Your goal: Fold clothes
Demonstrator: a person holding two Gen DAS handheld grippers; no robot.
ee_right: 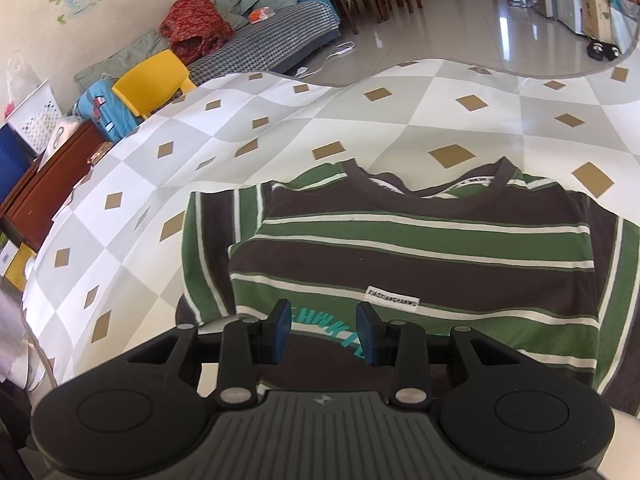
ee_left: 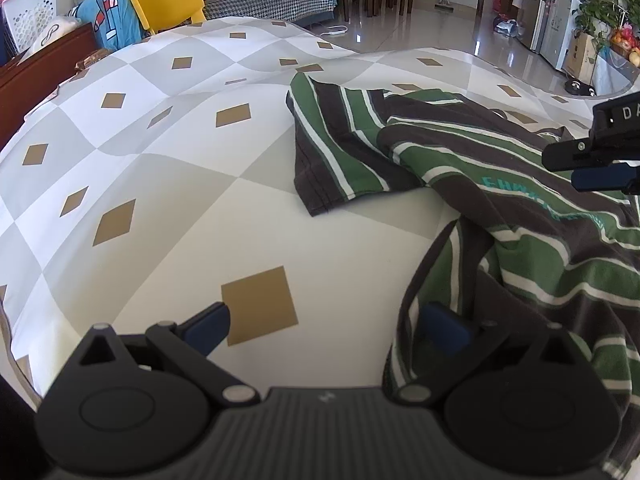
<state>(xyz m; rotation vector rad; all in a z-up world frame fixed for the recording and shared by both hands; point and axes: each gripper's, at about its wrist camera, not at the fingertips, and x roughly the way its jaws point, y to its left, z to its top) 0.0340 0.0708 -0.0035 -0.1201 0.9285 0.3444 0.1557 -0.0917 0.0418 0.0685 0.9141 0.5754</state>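
Hovering over the striped shirt [ee_right: 420,248], the right gripper [ee_right: 324,330] was half open and empty; the left gripper [ee_left: 332,326] stood wide, its right finger [ee_left: 444,326] touching the shirt's edge.

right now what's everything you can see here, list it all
t-shirt: one, green, brown and white stripes, lying partly folded on the cloth
cloth: one, white and grey checks with tan diamonds, spread under the t-shirt
chair: one, yellow, beyond the cloth's far edge
sofa: one, black and white check cover, by the far wall
basket: one, white, far left
left tongs: blue pads, open, one pad at the t-shirt's edge
right tongs: blue pads, apart above the t-shirt's lettering, nothing gripped
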